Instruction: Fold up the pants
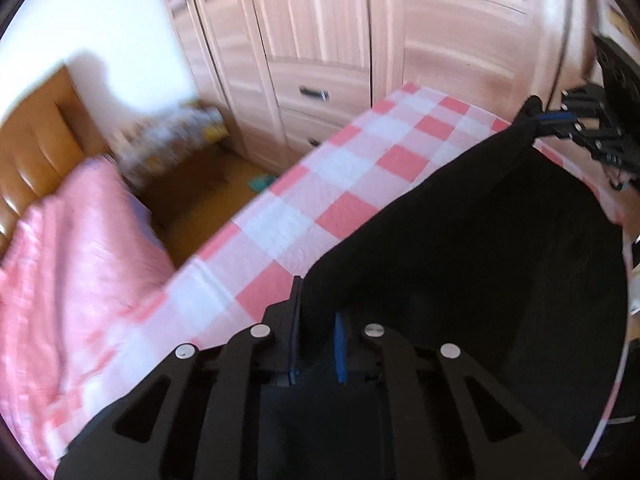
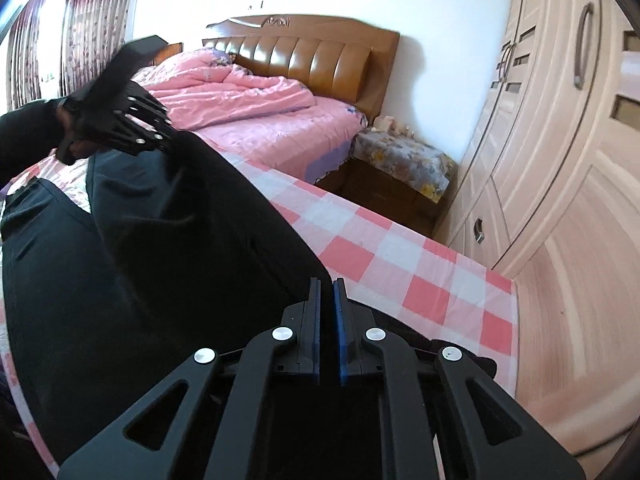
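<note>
Gripping opposite ends of the black pants, left gripper and right gripper were each clamped on one edge, raising it off the checked cloth for folding.

We see pants: matt black cloth. Worktop cover: pink-white checked cotton-like cloth. Headboard: glossy brown padding, wood frame.

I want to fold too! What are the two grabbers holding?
Both grip the black fabric pants by one raised edge: left gripper at one corner, right gripper at the other.
</note>
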`<state>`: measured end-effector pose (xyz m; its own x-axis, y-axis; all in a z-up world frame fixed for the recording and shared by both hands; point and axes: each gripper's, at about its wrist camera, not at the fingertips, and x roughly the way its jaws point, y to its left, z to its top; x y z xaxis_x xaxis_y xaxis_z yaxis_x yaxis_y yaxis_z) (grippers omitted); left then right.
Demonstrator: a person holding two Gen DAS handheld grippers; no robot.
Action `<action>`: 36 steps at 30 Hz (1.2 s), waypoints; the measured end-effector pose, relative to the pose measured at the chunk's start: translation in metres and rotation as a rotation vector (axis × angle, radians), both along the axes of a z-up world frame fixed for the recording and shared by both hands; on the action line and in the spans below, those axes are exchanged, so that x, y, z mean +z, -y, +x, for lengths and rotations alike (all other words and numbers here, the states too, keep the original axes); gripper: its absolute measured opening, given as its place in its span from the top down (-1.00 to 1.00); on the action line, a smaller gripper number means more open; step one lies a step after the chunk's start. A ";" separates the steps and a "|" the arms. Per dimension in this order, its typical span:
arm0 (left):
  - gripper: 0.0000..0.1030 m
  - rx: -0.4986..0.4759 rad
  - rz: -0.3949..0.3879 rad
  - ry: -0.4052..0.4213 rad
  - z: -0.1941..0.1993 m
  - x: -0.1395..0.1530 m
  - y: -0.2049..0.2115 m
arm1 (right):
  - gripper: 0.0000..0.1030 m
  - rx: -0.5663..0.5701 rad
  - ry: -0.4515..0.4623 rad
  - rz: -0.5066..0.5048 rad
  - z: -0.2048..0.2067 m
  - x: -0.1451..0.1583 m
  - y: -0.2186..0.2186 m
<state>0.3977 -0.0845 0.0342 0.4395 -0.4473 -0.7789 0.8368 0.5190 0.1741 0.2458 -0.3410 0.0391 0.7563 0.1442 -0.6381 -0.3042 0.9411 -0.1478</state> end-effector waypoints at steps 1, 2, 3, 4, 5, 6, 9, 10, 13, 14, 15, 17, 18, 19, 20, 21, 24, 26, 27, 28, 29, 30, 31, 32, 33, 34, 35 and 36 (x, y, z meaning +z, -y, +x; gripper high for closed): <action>0.75 0.004 0.006 0.040 -0.014 0.007 -0.003 | 0.79 -0.001 0.014 0.003 -0.012 0.005 -0.001; 0.75 0.010 0.008 0.095 -0.037 0.016 -0.008 | 0.79 -0.002 0.024 0.000 -0.019 0.006 -0.001; 0.75 0.014 0.009 0.127 -0.050 0.021 -0.010 | 0.79 -0.002 0.034 -0.004 -0.029 0.009 -0.002; 0.75 0.021 0.013 0.176 -0.070 0.028 -0.013 | 0.79 -0.002 0.041 -0.007 -0.036 0.011 -0.003; 0.75 0.025 0.017 0.211 -0.083 0.032 -0.014 | 0.79 -0.004 0.055 -0.015 -0.048 0.014 -0.005; 0.75 0.030 0.023 0.265 -0.104 0.036 -0.016 | 0.79 -0.005 0.068 -0.023 -0.059 0.017 -0.008; 0.74 0.036 0.050 0.409 -0.162 0.041 -0.018 | 0.79 -0.014 0.098 -0.020 -0.092 0.020 -0.012; 0.74 0.031 0.057 0.442 -0.180 0.040 -0.019 | 0.79 -0.016 0.099 -0.007 -0.105 0.017 -0.012; 0.74 0.017 0.093 0.502 -0.234 0.025 -0.024 | 0.79 -0.017 0.079 0.013 -0.139 -0.001 -0.017; 0.74 0.014 0.103 0.507 -0.247 0.016 -0.026 | 0.79 -0.018 0.063 0.020 -0.146 -0.010 -0.019; 0.74 0.013 0.118 0.509 -0.263 0.003 -0.028 | 0.79 -0.019 0.047 0.026 -0.154 -0.020 -0.021; 0.74 0.012 0.147 0.504 -0.284 -0.022 -0.030 | 0.79 -0.028 0.005 0.043 -0.167 -0.042 -0.026; 0.74 0.010 0.162 0.486 -0.293 -0.036 -0.030 | 0.79 -0.033 -0.016 0.049 -0.173 -0.054 -0.028; 0.74 0.010 0.179 0.474 -0.300 -0.050 -0.030 | 0.79 -0.038 -0.027 0.049 -0.176 -0.062 -0.030; 0.73 0.011 0.190 0.472 -0.305 -0.059 -0.030 | 0.79 -0.046 -0.040 0.051 -0.180 -0.070 -0.032; 0.73 0.013 0.201 0.467 -0.309 -0.068 -0.029 | 0.79 -0.051 -0.051 0.059 -0.183 -0.078 -0.034; 0.69 0.024 0.230 0.436 -0.310 -0.091 -0.029 | 0.79 -0.064 -0.071 0.055 -0.187 -0.090 -0.041; 0.60 0.028 0.249 0.422 -0.308 -0.100 -0.029 | 0.78 -0.075 -0.086 0.054 -0.188 -0.094 -0.044; 0.59 0.031 0.258 0.412 -0.306 -0.105 -0.029 | 0.77 -0.080 -0.095 0.062 -0.187 -0.095 -0.044; 0.51 0.036 0.262 0.409 -0.307 -0.107 -0.030 | 0.76 -0.088 -0.108 0.065 -0.187 -0.094 -0.044; 0.34 0.044 0.262 0.403 -0.306 -0.108 -0.030 | 0.75 -0.095 -0.117 0.069 -0.192 -0.095 -0.045; 0.20 0.061 0.243 0.399 -0.307 -0.106 -0.032 | 0.74 -0.102 -0.123 0.078 -0.195 -0.093 -0.043; -0.15 0.070 0.220 0.393 -0.311 -0.103 -0.035 | 0.71 -0.110 -0.124 0.092 -0.199 -0.091 -0.043; -0.46 0.077 0.181 0.379 -0.313 -0.099 -0.038 | 0.69 -0.116 -0.125 0.125 -0.206 -0.088 -0.040; -0.56 0.097 0.126 0.352 -0.319 -0.091 -0.043 | 0.66 -0.126 -0.122 0.156 -0.212 -0.087 -0.037; -0.73 0.118 0.088 0.336 -0.321 -0.086 -0.048 | 0.65 -0.148 -0.117 0.193 -0.220 -0.085 -0.032; -0.85 0.150 0.040 0.319 -0.324 -0.080 -0.054 | 0.65 -0.163 -0.115 0.215 -0.225 -0.085 -0.028; -0.88 0.185 -0.026 0.286 -0.328 -0.073 -0.063 | 0.65 -0.189 -0.114 0.253 -0.231 -0.085 -0.022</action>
